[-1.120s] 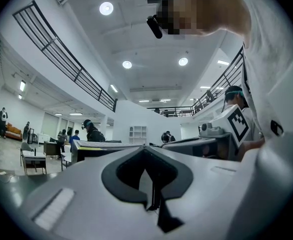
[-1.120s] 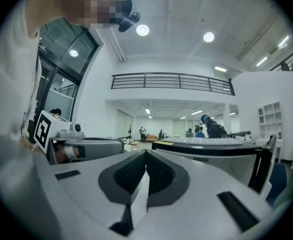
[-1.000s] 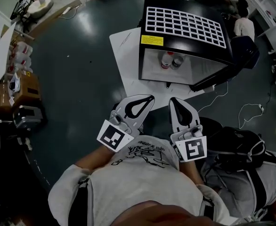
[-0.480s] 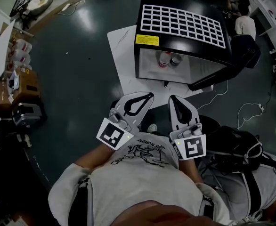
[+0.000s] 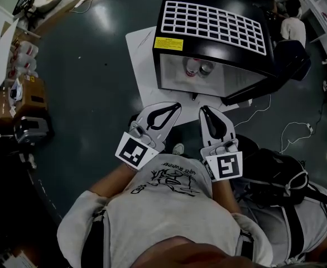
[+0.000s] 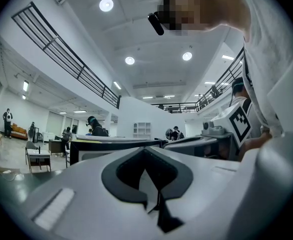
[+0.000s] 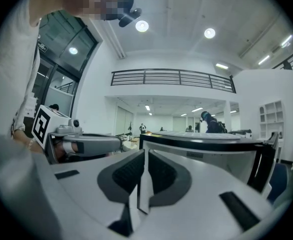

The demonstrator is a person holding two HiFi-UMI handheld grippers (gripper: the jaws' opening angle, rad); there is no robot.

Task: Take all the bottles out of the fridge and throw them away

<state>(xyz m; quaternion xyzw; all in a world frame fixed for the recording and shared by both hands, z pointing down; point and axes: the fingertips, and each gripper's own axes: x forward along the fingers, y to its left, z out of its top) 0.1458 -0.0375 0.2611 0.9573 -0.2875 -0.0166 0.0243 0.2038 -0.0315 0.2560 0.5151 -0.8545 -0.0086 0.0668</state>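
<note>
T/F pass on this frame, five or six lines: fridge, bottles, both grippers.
1. The fridge stands open. True.
2. The left gripper holds a bottle. False: its jaws are together with nothing between them.
3. Two bottles stand inside the fridge. True.
4. The right gripper is wide open. False: it is shut and empty.
5. A white sheet lies under the fridge. True.
6. The backpack lies at the person's left. False: it lies at their right.
</note>
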